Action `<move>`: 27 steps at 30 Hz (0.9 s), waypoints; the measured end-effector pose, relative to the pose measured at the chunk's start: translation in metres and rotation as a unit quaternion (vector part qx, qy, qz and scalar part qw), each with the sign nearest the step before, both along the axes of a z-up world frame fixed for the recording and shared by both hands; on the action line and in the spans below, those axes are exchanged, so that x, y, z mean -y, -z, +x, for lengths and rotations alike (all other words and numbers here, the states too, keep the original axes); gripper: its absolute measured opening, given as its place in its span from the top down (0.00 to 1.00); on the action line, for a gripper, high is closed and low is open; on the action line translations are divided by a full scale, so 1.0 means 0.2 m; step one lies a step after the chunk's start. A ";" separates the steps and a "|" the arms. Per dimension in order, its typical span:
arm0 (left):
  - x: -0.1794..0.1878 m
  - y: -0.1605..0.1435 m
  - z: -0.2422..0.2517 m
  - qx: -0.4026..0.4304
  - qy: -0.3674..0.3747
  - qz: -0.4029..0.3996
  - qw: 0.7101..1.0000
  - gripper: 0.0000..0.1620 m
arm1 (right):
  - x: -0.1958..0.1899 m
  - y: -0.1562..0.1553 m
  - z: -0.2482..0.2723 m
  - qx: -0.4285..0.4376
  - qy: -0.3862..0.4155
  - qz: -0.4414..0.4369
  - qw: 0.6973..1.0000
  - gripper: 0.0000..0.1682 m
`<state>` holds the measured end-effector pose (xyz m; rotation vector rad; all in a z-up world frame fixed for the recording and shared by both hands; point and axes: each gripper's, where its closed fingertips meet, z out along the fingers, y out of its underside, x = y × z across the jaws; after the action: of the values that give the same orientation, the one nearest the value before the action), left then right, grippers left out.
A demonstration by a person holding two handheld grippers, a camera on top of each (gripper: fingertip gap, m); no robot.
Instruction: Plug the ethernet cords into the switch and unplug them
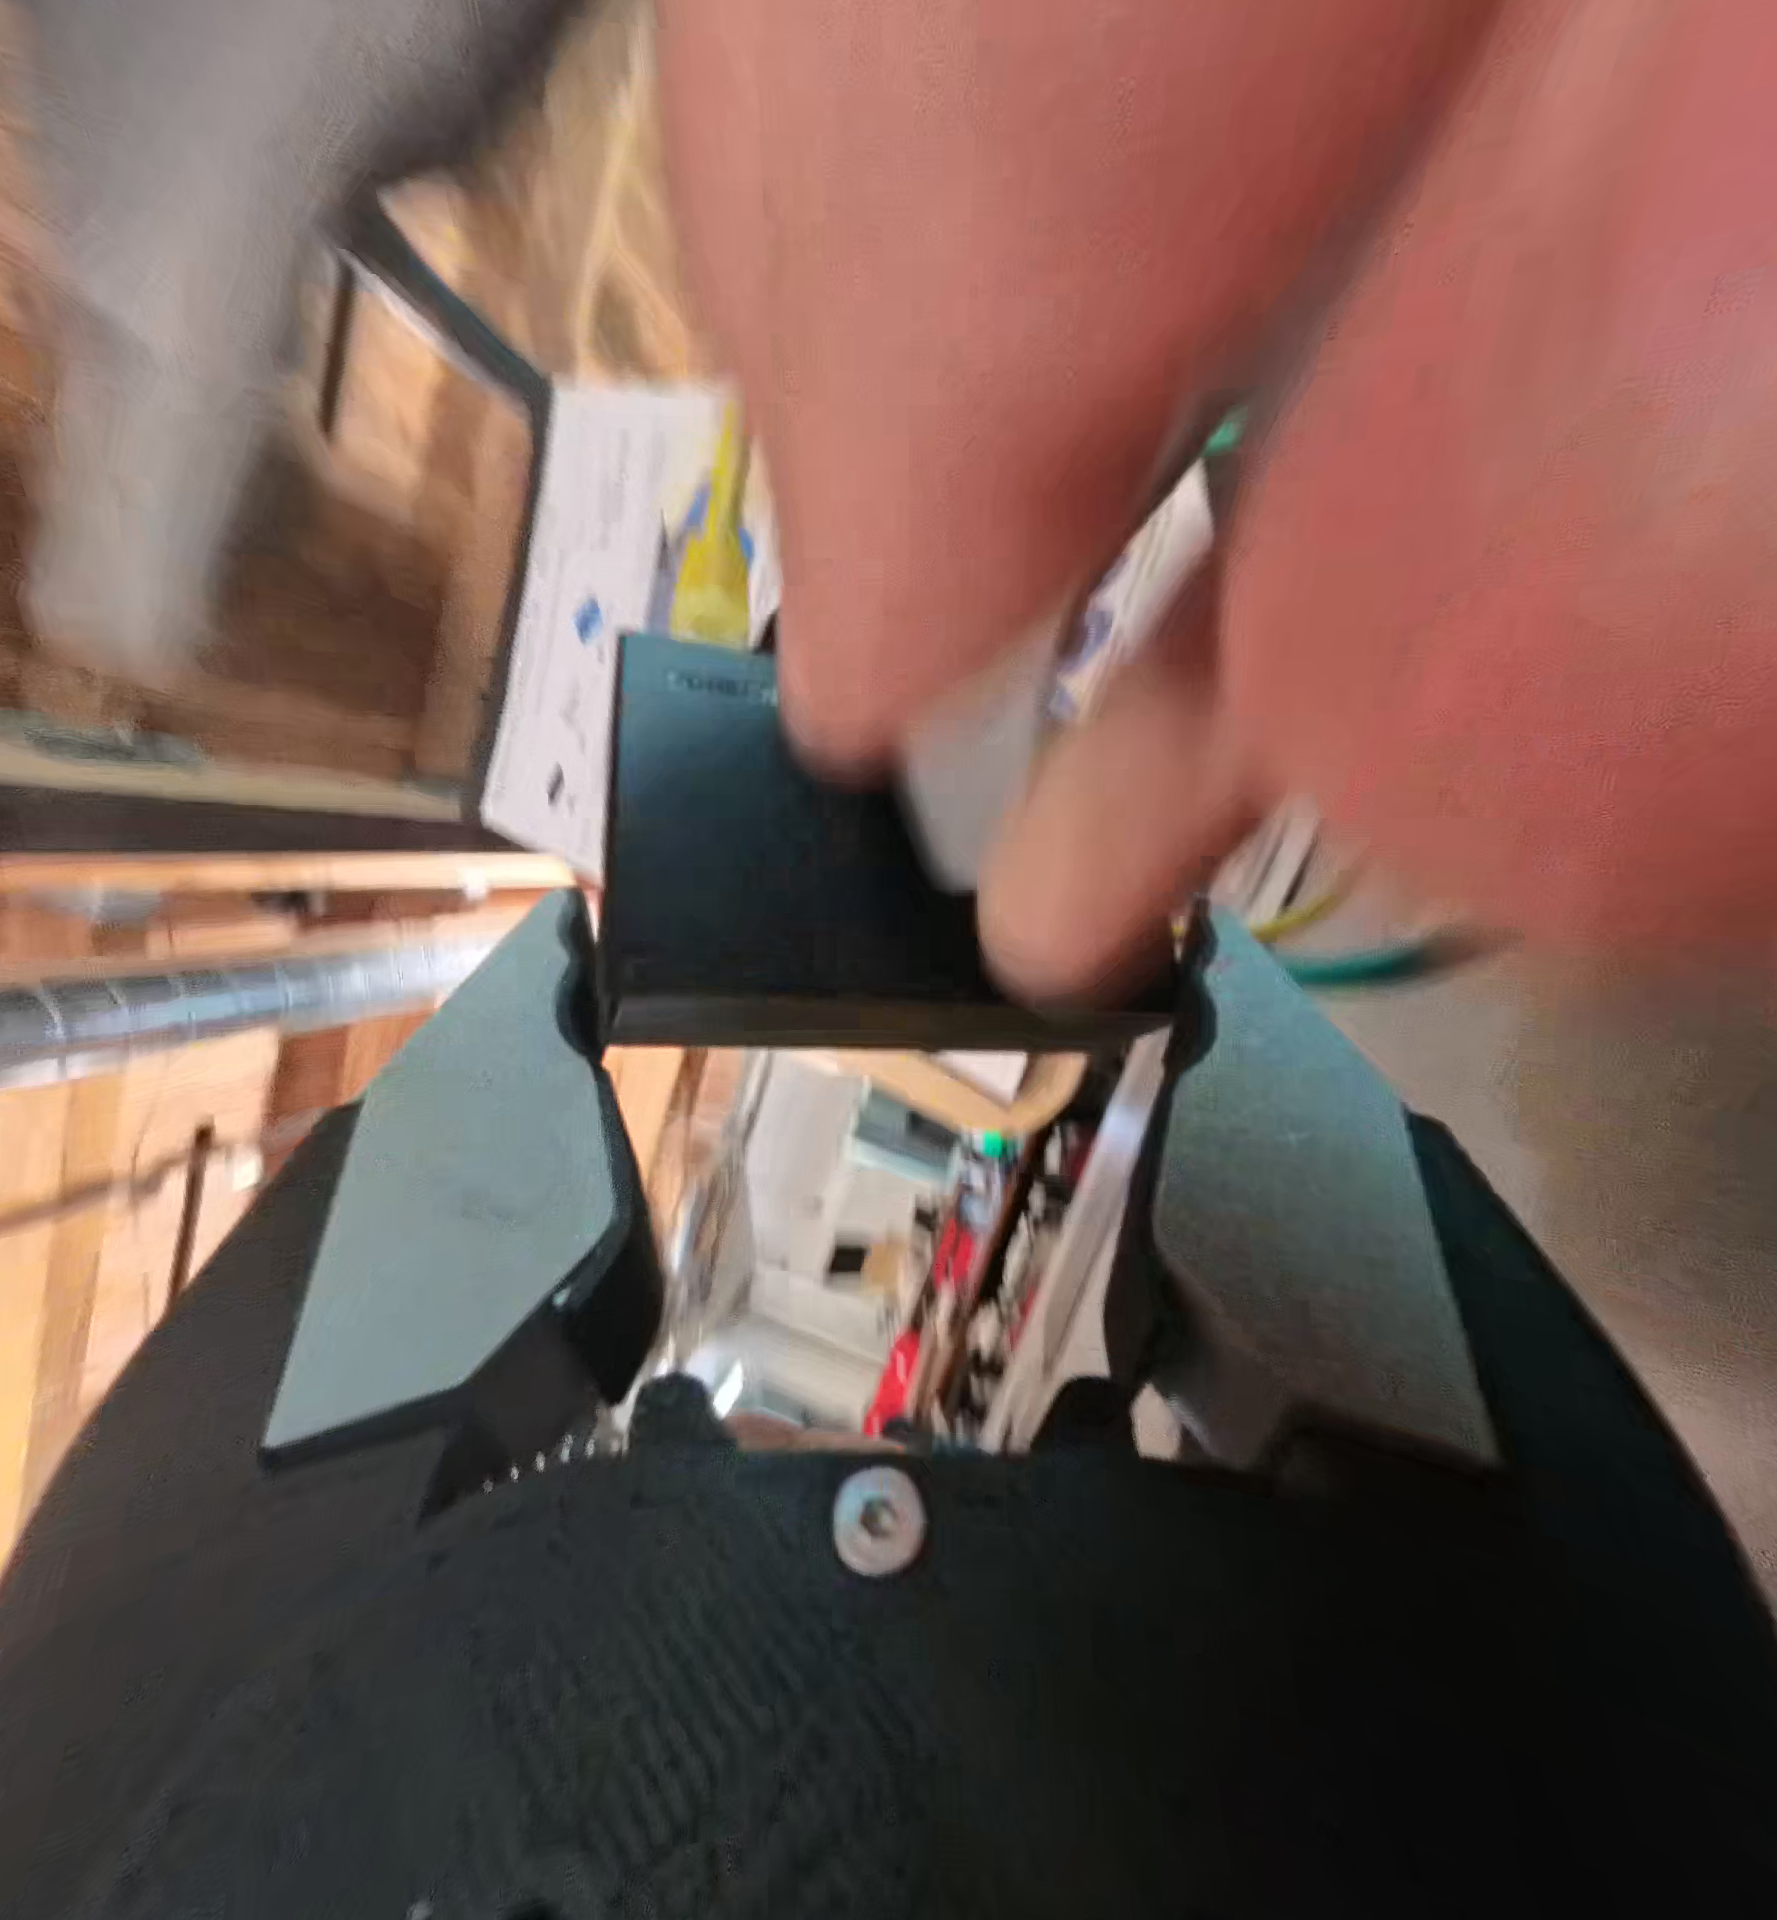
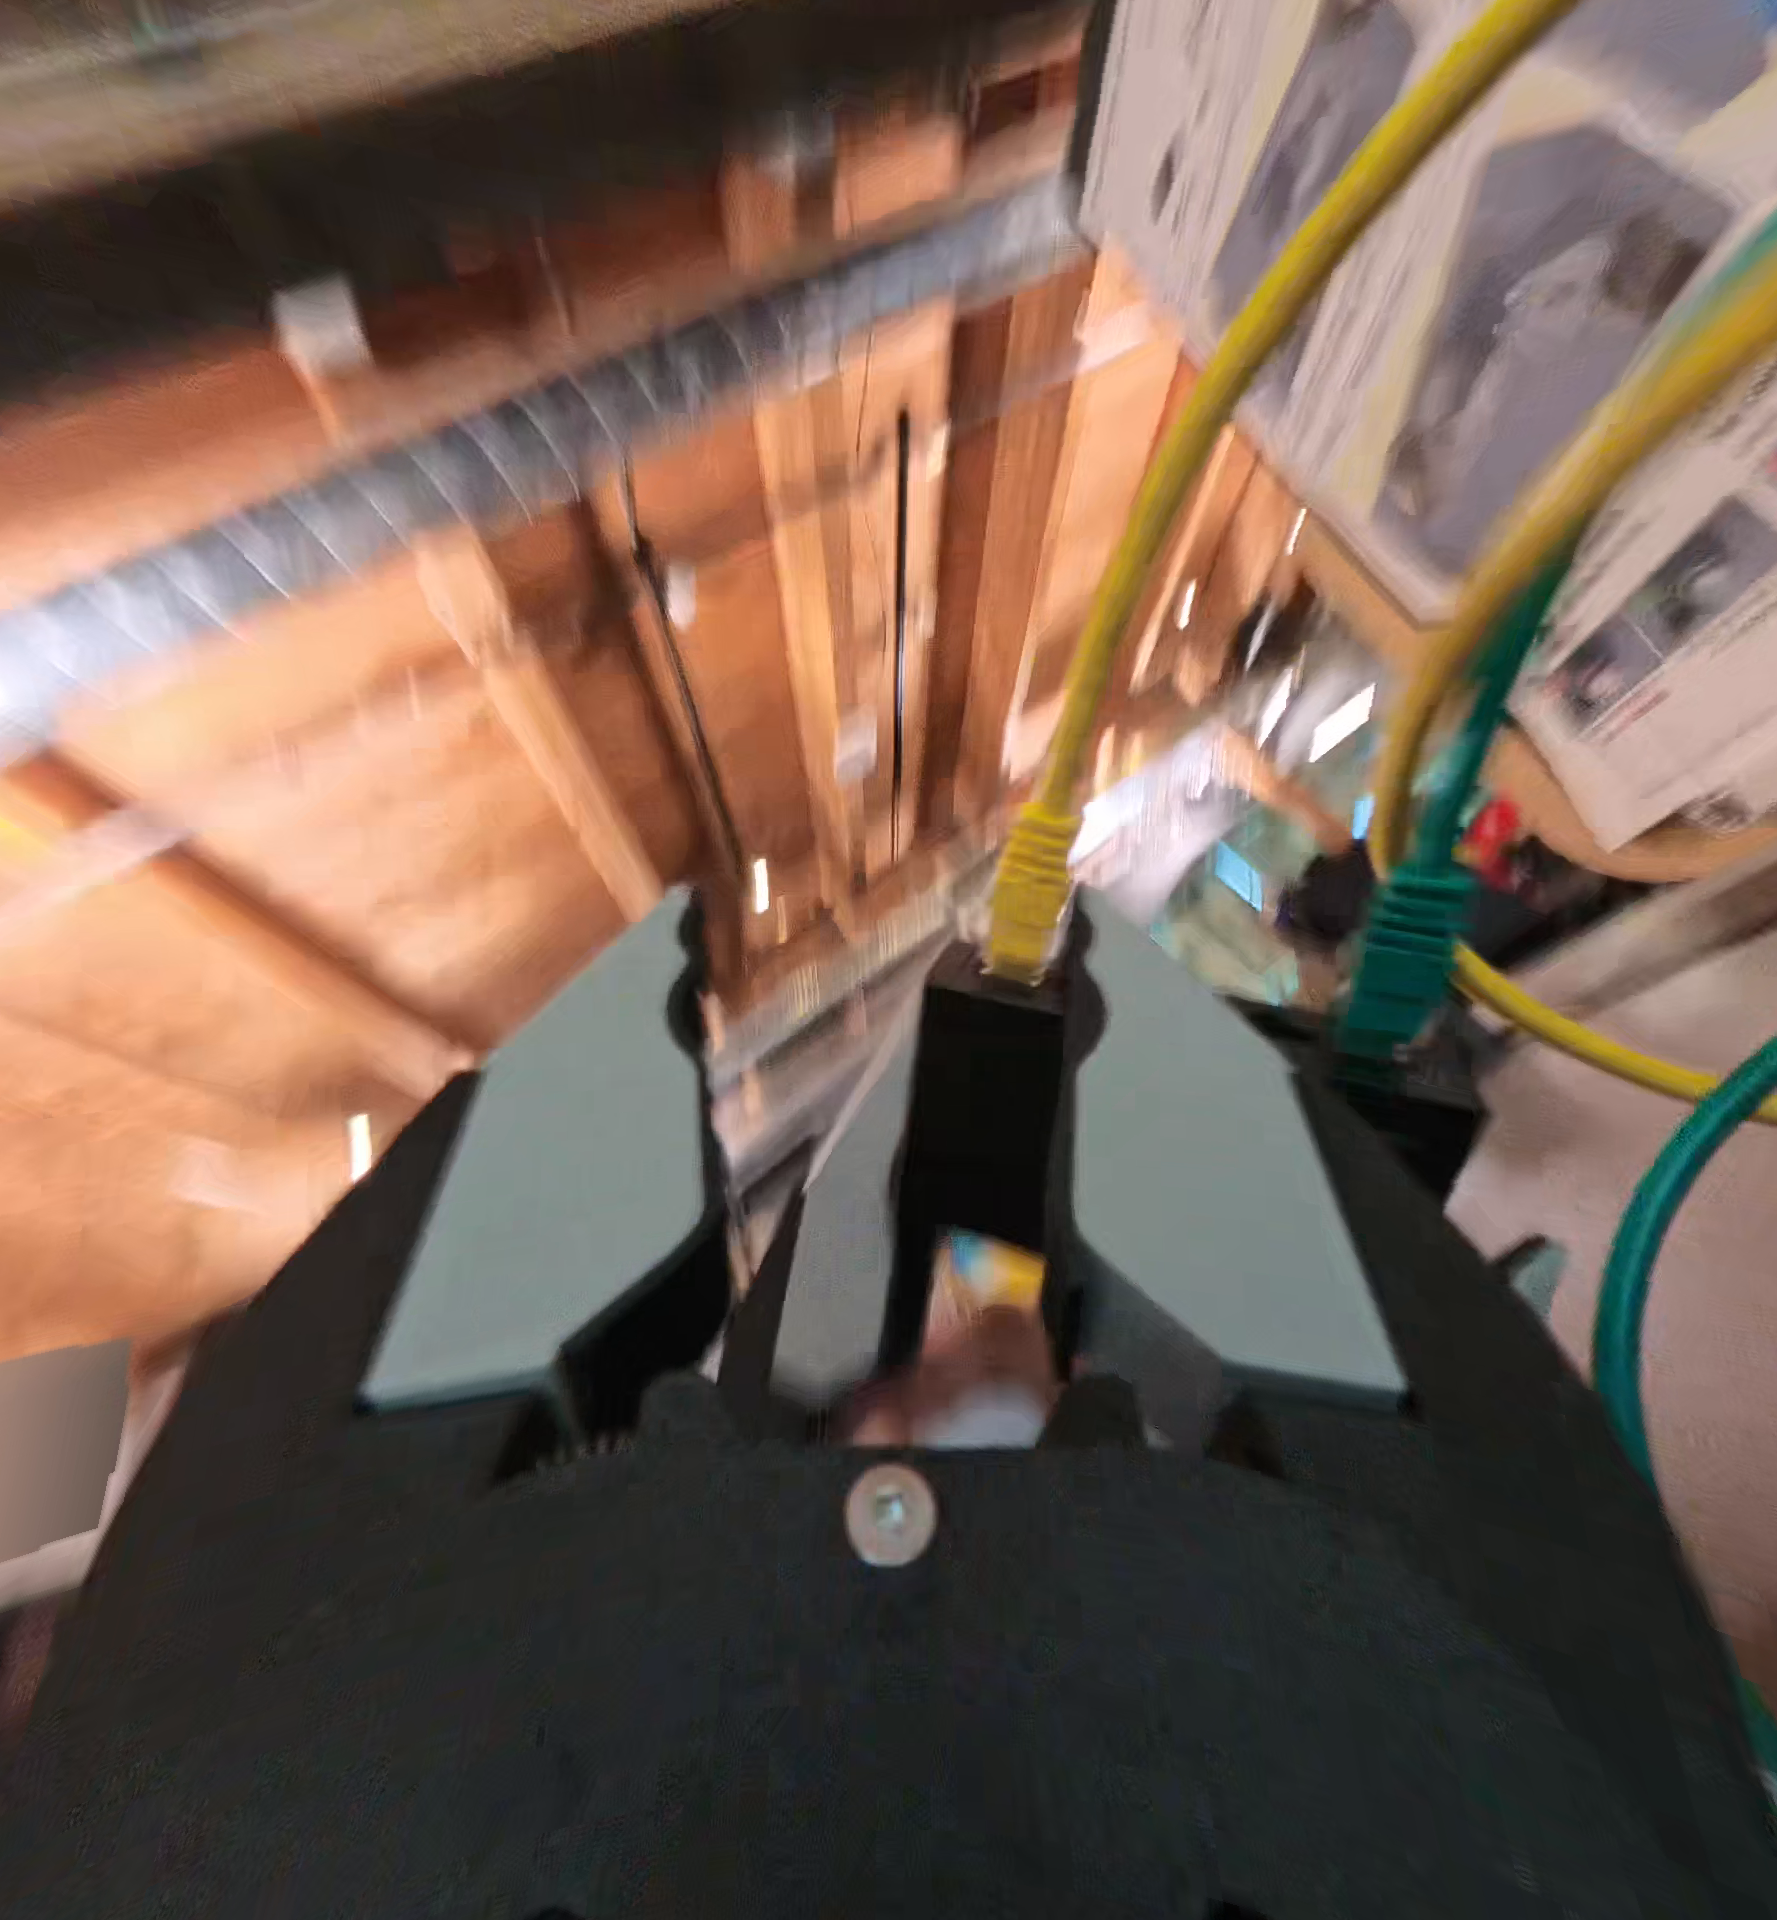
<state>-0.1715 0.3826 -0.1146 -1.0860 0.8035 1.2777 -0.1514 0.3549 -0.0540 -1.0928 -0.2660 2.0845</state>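
Switch [image 1: 759, 852], a black box, sits clamped between the fingertips of the left gripper [image 1: 889, 977], whose two fingers press on its opposite sides. Landmark for all positions below is this switch. Both views are heavily motion-blurred, so fine detail is unreliable.

Wooden ceiling boards [image 2: 448, 779] fill the background behind and to the left of the switch, with a ribbed grey duct [image 2: 510, 457] running across them.

A bare hand [image 1: 1227, 468] covers the upper right of the left wrist view and reaches down onto the switch, its fingertips [image 1: 1081, 862] touching the top face near the right edge.

Printed white paper [image 1: 593, 582] lies just beyond the switch; in the right wrist view similar printed sheets [image 2: 1486, 312] sit up and to the right of it.

The right gripper [image 2: 889, 977] stands spread, its fingers apart; the switch [image 2: 988, 1101] lies against the inner face of the right finger, well clear of the left one, so nothing is pinched.

A yellow cord [image 2: 1206, 395] descends to a yellow plug [image 2: 1031, 894] seated in the far end of the switch. A green plug [image 2: 1403, 956] on a green cord [image 2: 1694, 1174] sits further right, beyond the right finger; whether it is seated in a port cannot be determined. A second yellow cord [image 2: 1590, 1060] passes behind it.
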 end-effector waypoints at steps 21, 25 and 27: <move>-0.06 0.17 -0.29 0.061 -0.058 -0.097 0.992 0.32 | -0.04 0.15 -0.23 0.241 0.006 0.155 0.958 0.08; -0.06 0.18 -0.33 0.083 -0.059 -0.102 0.990 0.32 | -0.04 0.10 -0.18 0.258 0.066 0.233 0.935 0.08; -0.06 0.19 -0.34 0.094 -0.059 -0.107 0.988 0.32 | -0.07 0.17 -0.16 0.334 0.088 0.262 0.901 0.08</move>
<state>-0.2402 0.3950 -0.1520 -1.4227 0.7532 1.1847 -0.1843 0.3684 -0.0882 -1.3796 -0.9606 1.2921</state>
